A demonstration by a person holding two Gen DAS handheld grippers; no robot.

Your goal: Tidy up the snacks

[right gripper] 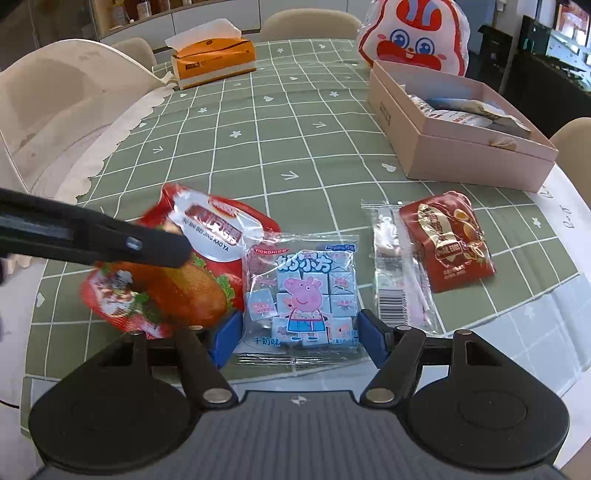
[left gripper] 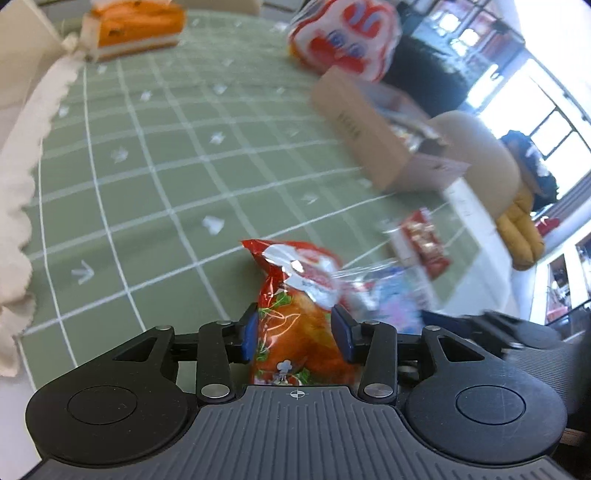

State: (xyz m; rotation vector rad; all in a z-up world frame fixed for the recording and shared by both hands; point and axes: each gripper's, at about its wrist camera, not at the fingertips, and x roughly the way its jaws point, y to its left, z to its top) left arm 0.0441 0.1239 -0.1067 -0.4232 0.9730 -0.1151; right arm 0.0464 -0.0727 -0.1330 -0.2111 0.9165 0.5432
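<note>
One "KAO YA" roast-duck packet (right gripper: 207, 254)

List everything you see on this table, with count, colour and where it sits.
roast duck pack: 1, red-orange, near left, between the left fingers
milk cube bag: 1, pale blue, near centre
clear packet: 1, transparent, right of the blue bag
quail egg pouch: 1, dark red, near right
cardboard box: 1, pinkish beige, open, far right
rabbit bag: 1, red and white, behind the box
tissue box: 1, orange, far left
tablecloth: 1, green checked
left hand-held gripper: black, blue pads
right hand-held gripper: black, open
</note>
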